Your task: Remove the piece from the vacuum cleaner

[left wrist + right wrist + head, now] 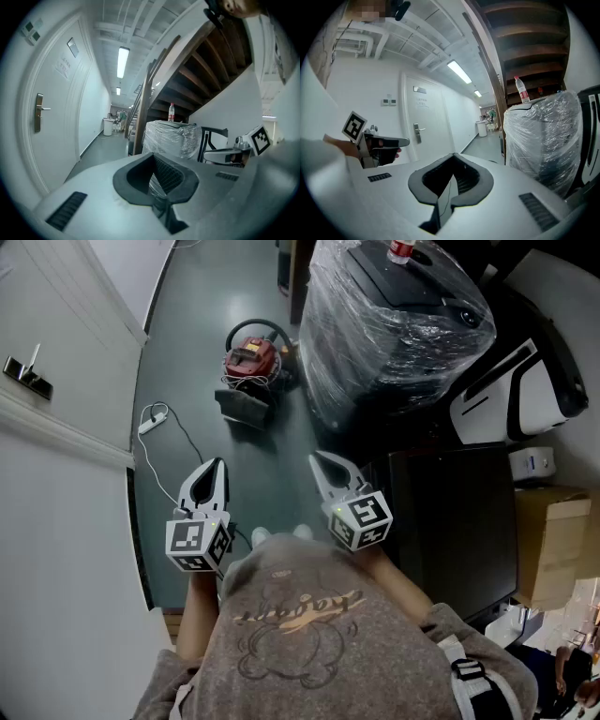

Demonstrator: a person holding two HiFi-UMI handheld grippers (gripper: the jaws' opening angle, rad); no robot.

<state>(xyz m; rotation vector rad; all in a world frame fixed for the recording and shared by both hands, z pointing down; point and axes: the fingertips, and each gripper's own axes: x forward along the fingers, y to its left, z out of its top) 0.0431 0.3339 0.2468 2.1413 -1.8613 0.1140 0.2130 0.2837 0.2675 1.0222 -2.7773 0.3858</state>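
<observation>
A small red vacuum cleaner point(251, 360) stands on the grey floor ahead of me, with a black hose looped over it and a black floor nozzle point(242, 409) lying against its near side. My left gripper point(219, 465) and right gripper point(318, 458) are held side by side at waist height, well short of the vacuum, both pointing toward it. Each one is shut with nothing between its jaws. The left gripper view shows its closed jaws and the corridor; the right gripper view shows the same. The vacuum appears in neither gripper view.
A large plastic-wrapped machine point(394, 324) with a bottle point(401, 249) on top stands right of the vacuum. A black cabinet point(459, 521) and a cardboard box point(553, 540) are at my right. A white power strip point(153, 420) and its cable lie by the left wall, near a door point(47, 324).
</observation>
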